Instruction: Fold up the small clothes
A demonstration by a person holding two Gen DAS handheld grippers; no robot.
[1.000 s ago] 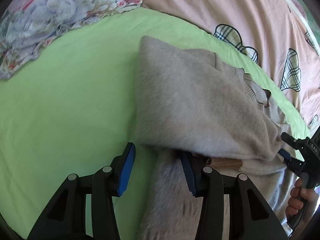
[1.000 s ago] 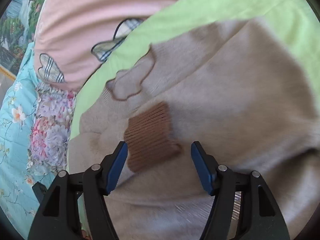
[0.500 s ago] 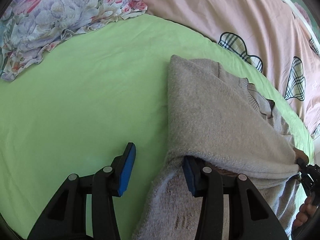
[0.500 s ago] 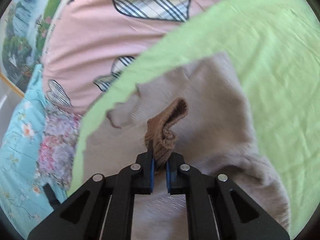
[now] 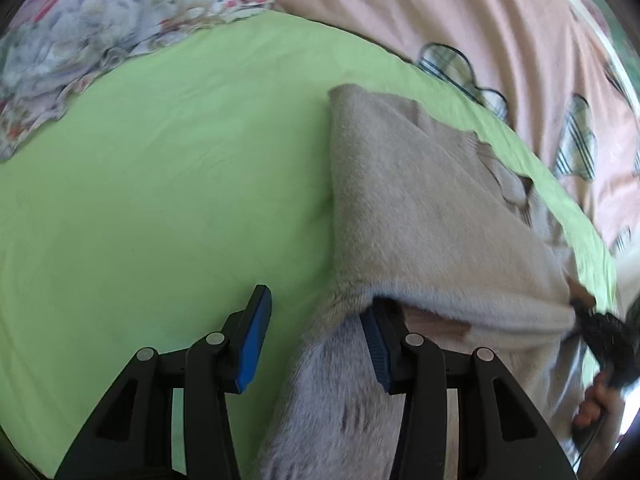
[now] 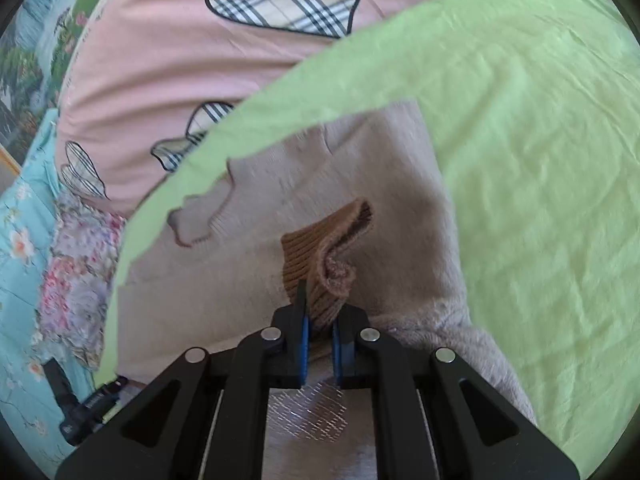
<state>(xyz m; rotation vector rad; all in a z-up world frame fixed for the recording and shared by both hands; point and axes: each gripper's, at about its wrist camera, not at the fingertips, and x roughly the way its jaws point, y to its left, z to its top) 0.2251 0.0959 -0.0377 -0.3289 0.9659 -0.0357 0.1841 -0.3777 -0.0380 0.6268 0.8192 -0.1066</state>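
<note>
A beige fuzzy sweater [image 5: 420,216] lies partly folded on the green sheet [image 5: 160,184]. My left gripper [image 5: 316,344] is open; its right finger sits under the folded edge, and a sleeve runs down between the fingers. My right gripper [image 6: 319,336] is shut on the sweater's brown ribbed cuff [image 6: 320,256] and holds it above the sweater body [image 6: 248,272]. In the left wrist view the right gripper [image 5: 600,328] shows at the far right, at the corner of the fold.
A pink quilt with plaid hearts [image 6: 192,52] lies beyond the sheet. Floral bedding [image 5: 100,28] lies at the far left in the left wrist view and also shows in the right wrist view [image 6: 68,288]. The green sheet [image 6: 540,160] extends to the right of the sweater.
My right gripper closed on the brown cuff and lifted it off the sweater. The fold has drawn further across the sweater. My left gripper stayed open.
</note>
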